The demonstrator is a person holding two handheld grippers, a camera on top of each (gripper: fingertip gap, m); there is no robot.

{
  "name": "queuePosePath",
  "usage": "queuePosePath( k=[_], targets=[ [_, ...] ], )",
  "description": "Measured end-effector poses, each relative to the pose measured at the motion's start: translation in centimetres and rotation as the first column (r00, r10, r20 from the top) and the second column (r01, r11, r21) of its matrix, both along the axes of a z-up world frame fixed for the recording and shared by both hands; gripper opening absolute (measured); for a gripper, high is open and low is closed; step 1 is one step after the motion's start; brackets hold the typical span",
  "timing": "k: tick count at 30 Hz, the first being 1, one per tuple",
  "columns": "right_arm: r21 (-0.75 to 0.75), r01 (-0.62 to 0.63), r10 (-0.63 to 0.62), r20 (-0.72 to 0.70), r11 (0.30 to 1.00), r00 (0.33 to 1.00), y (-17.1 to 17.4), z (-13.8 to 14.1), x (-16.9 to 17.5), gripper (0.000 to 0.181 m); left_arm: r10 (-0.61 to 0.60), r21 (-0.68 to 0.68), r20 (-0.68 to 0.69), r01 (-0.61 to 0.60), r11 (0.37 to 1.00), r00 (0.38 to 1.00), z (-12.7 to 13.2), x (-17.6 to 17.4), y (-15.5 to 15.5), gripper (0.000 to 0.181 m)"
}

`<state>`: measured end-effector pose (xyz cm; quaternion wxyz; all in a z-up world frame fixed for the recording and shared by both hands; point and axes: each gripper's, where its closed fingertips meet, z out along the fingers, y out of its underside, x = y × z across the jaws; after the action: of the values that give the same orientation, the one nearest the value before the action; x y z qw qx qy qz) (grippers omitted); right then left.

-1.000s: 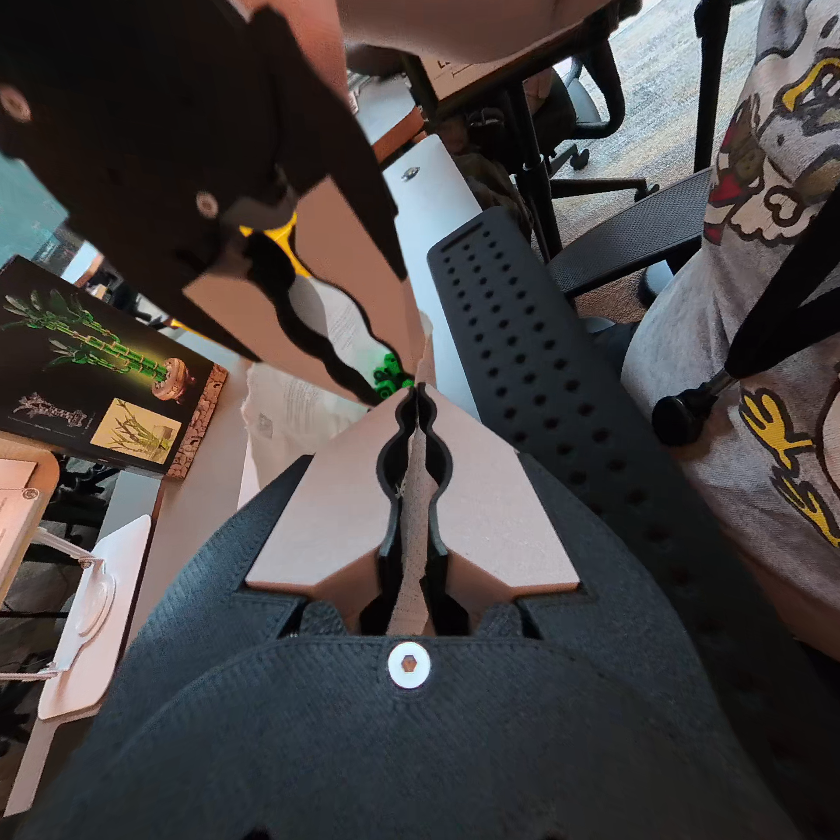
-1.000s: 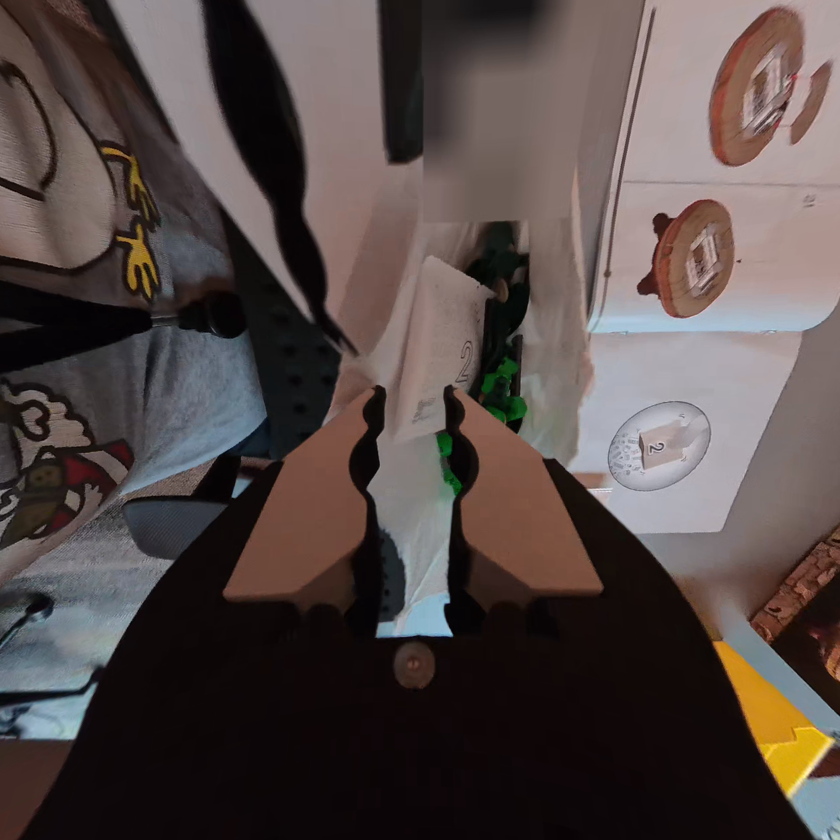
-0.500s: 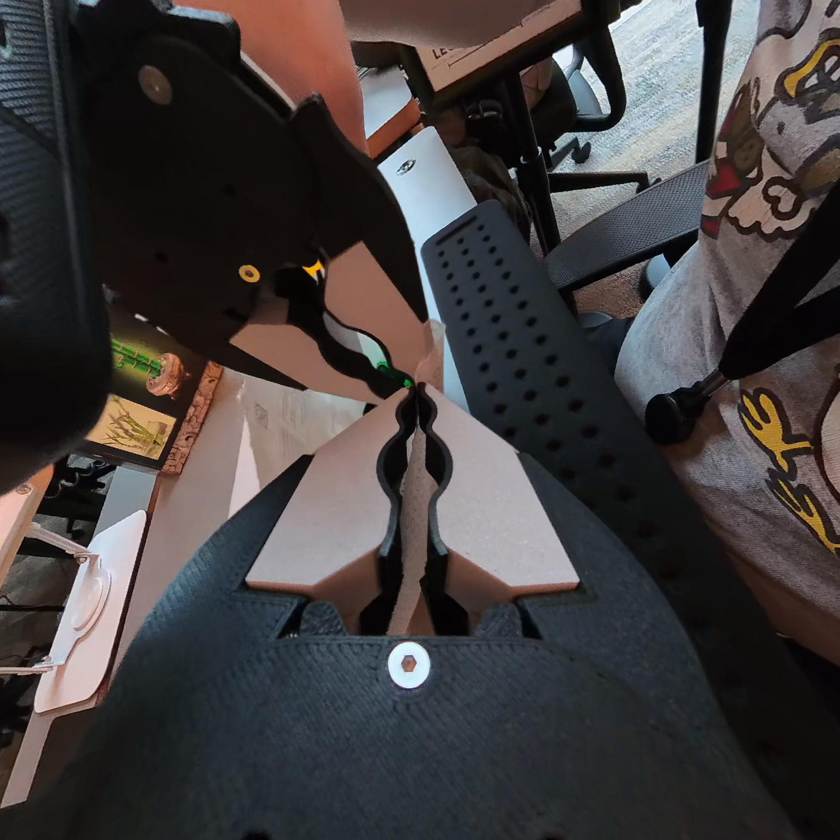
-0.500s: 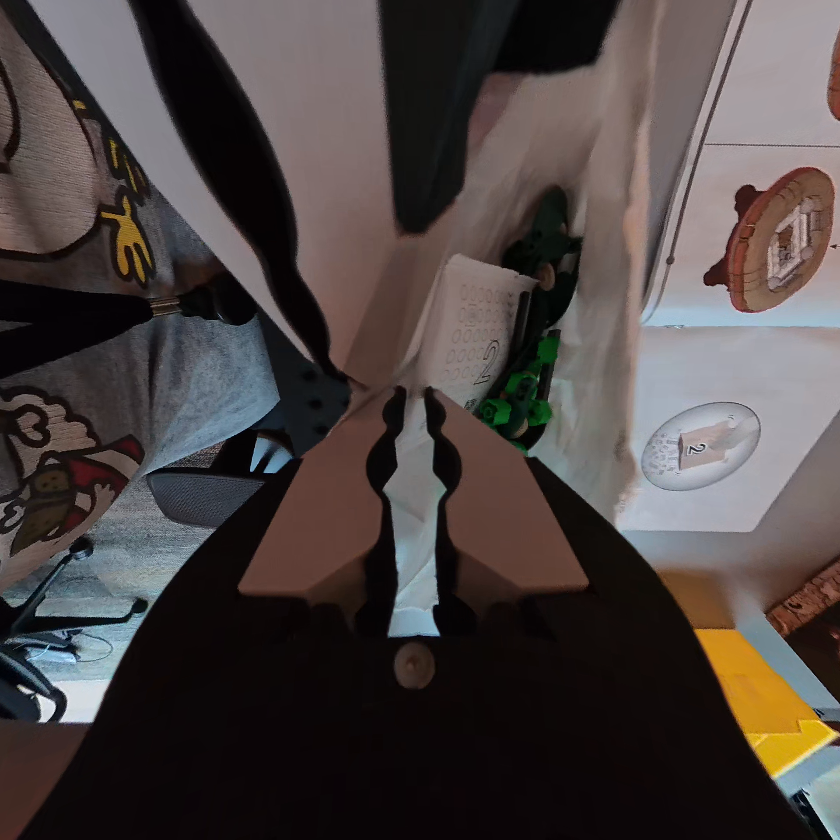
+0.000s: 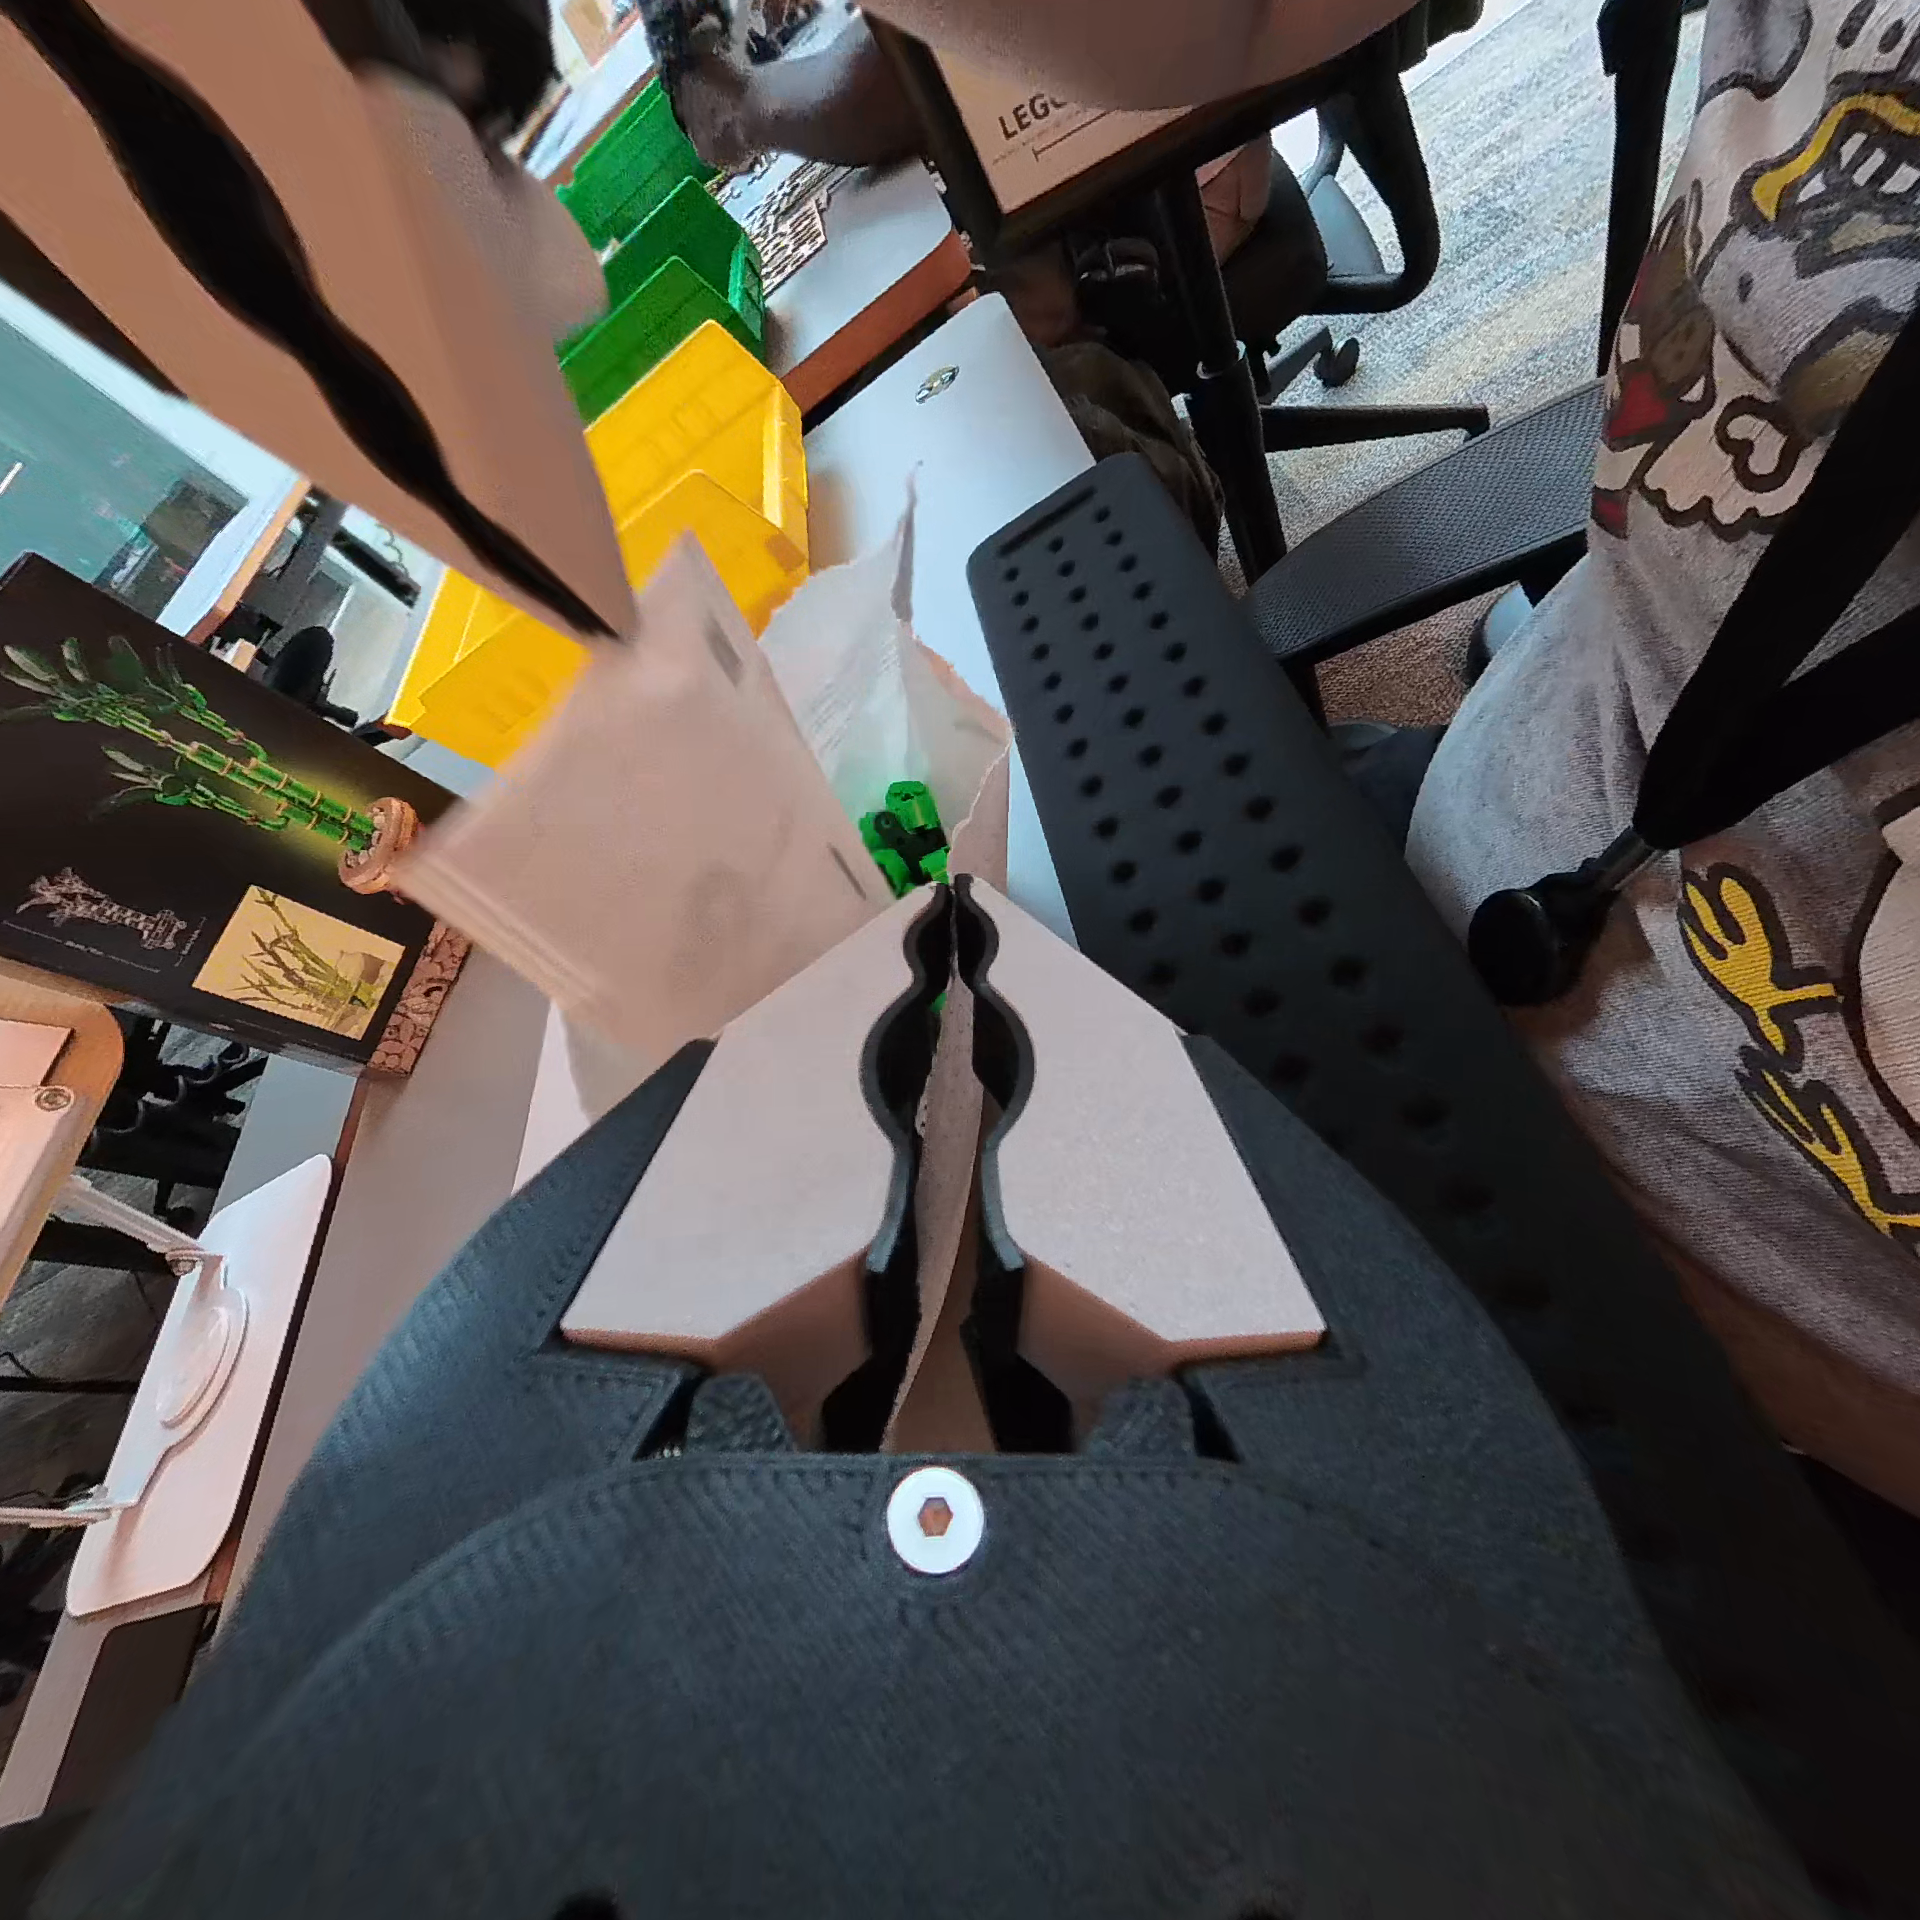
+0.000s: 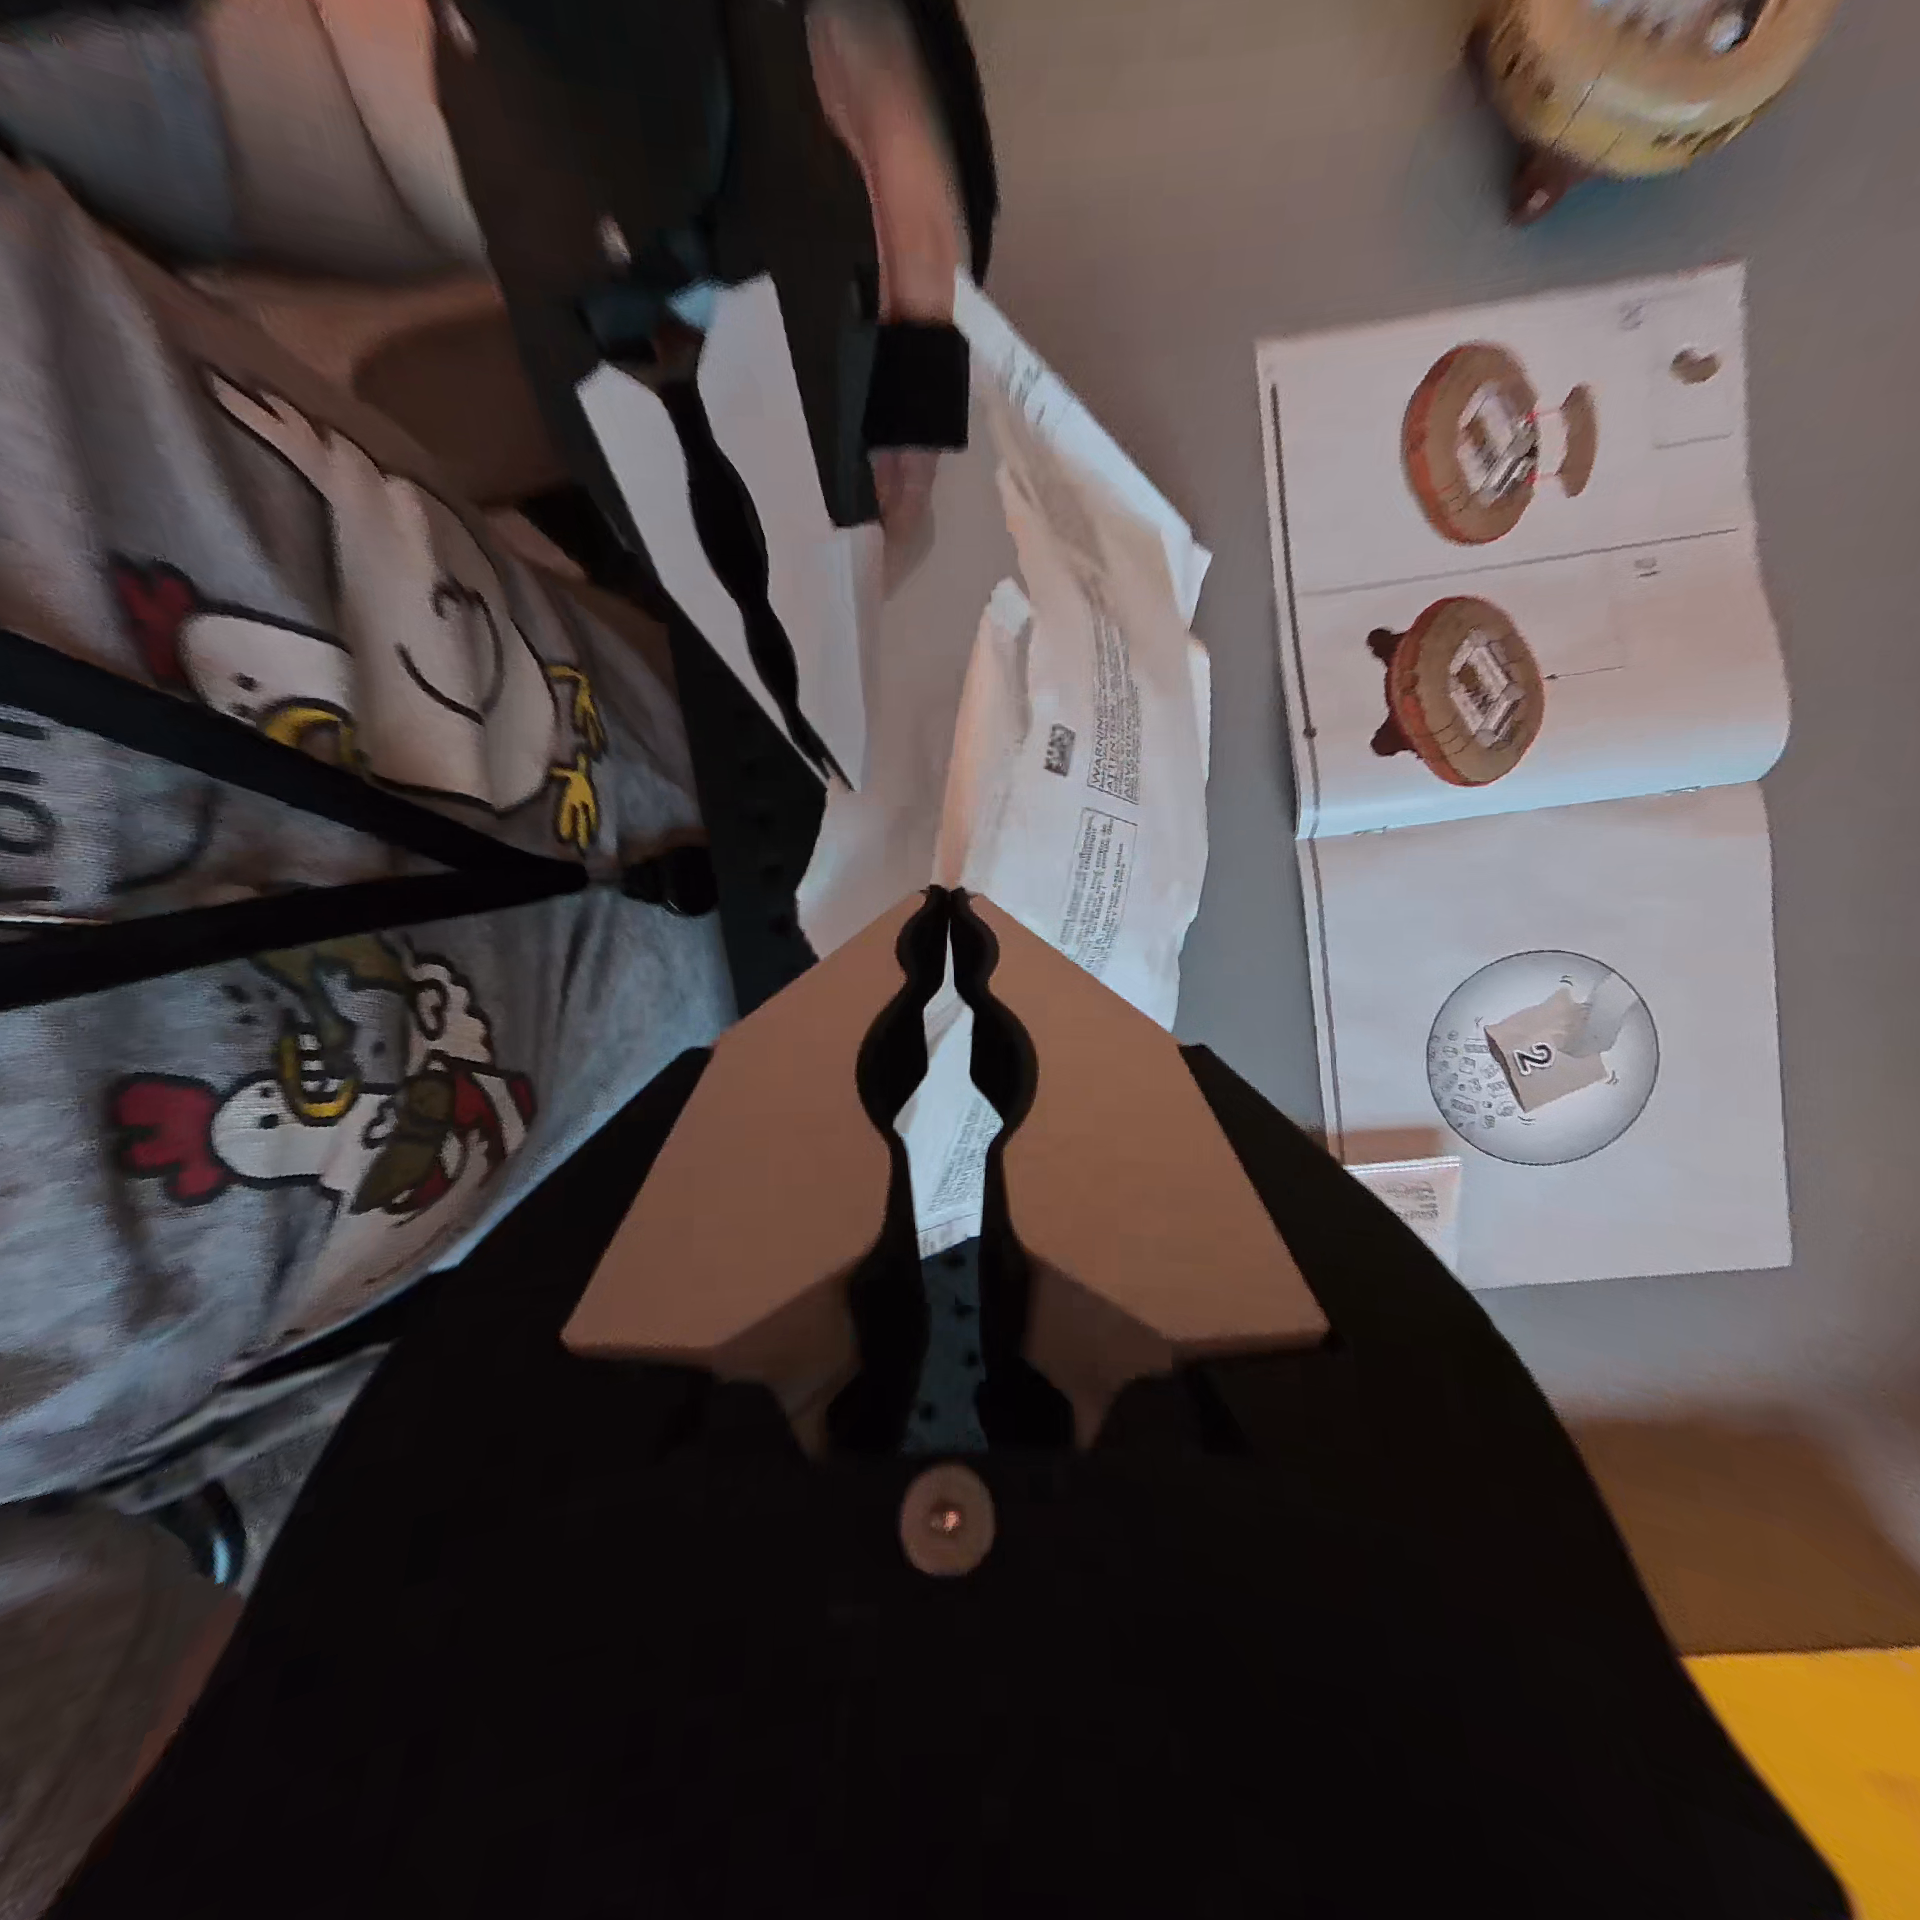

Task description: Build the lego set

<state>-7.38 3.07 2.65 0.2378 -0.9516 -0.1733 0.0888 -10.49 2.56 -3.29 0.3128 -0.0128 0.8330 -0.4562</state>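
At frame center, left wrist view: left gripper [image 5: 954,888] clenched on torn edge of opened paper bag [image 5: 883,665], paper pinched between the fingers. Green lego pieces [image 5: 906,831] loose inside bag, just past fingertips at 12 o'clock. Right gripper [image 5: 608,623] at 10 o'clock, pinching top of small white bag [image 5: 644,831], blurred, hanging just beside the opening. Lego box [image 5: 197,810] at 9 o'clock, yellow bins [image 5: 686,447] at 11. Right wrist view: fingertips pressed together; open instruction booklet [image 6: 1538,790] flat on table [image 6: 1143,208] at 2 o'clock.
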Motion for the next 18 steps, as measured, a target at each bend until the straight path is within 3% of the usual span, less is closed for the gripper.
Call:
queuePosePath(
  k=[6, 12, 15, 18],
  targets=[
    [0.190, 0.078, -0.053, -0.133, 0.979, 0.990, -2.2, 6.6, 1.0, 0.000, 0.005, 0.004, -0.007, -0.005, 1.000, 1.000, 0.0, 0.1, 0.1, 0.000],
    [0.338, 0.243, -0.177, -0.215, 0.909, 0.960, -5.8, 11.1, 5.9, 0.000, 0.007, 0.016, -0.011, -0.007, 1.000, 1.000, -0.2, 0.1, 0.1, 0.000],
    [0.365, 0.357, -0.331, -0.135, 0.860, 0.934, -7.2, 10.1, 11.1, 0.000, 0.008, 0.017, -0.012, -0.008, 1.000, 1.000, -0.2, 0.1, 0.1, 0.000],
    [0.363, 0.428, -0.475, 0.046, 0.828, 0.879, -8.0, 5.8, 16.1, 0.000, 0.011, 0.019, -0.009, -0.010, 1.000, 1.000, -0.2, 0.0, 0.0, 0.000]
  ],
)
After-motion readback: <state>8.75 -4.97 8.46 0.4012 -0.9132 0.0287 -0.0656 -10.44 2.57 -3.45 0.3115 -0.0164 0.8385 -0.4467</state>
